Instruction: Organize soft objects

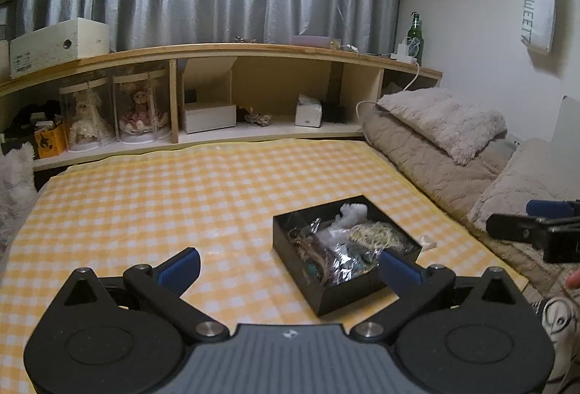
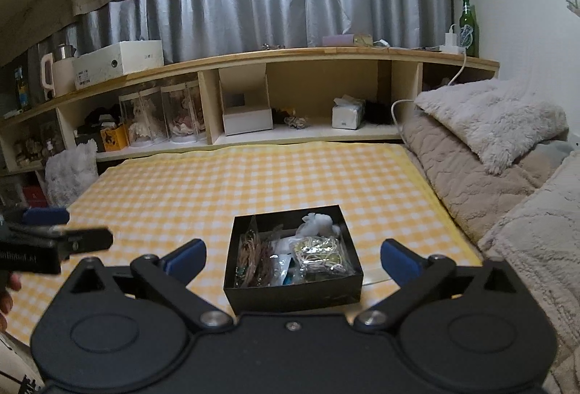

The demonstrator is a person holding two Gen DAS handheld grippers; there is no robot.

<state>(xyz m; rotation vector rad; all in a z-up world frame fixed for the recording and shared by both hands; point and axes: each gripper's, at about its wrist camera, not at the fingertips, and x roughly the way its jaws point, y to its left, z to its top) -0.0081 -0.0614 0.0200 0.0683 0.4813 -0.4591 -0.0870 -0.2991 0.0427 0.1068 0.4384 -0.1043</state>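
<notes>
I had a black open-topped box (image 2: pixel 293 288) sitting on the yellow checked cloth (image 2: pixel 217 183) that covered the bed, toward its near right part, and it was packed with soft clutter: a white fluffy piece (image 2: pixel 316 223) at the far right corner, a pale yellowish bundle in clear wrap (image 2: pixel 322 254) beside it, and brownish tangled strands (image 2: pixel 253 258) along the left side behind a thin divider. My right tongs (image 2: pixel 293 258) stood wide apart and empty, the box lying between their blue tips. My left tongs (image 1: pixel 290 265) were likewise spread and held nothing, with the box just off their right tip. The cloth lay bare to the left and far side of the box, up to the wooden shelf (image 2: pixel 275 54); on the right, folded beige blankets (image 2: pixel 471 176) crowded close to the cloth's edge. The left view alone showed a small pale scrap (image 1: pixel 427 241) on the cloth right of the box, while the right view alone showed a kettle (image 2: pixel 58 71) on the shelf's far left.
</notes>
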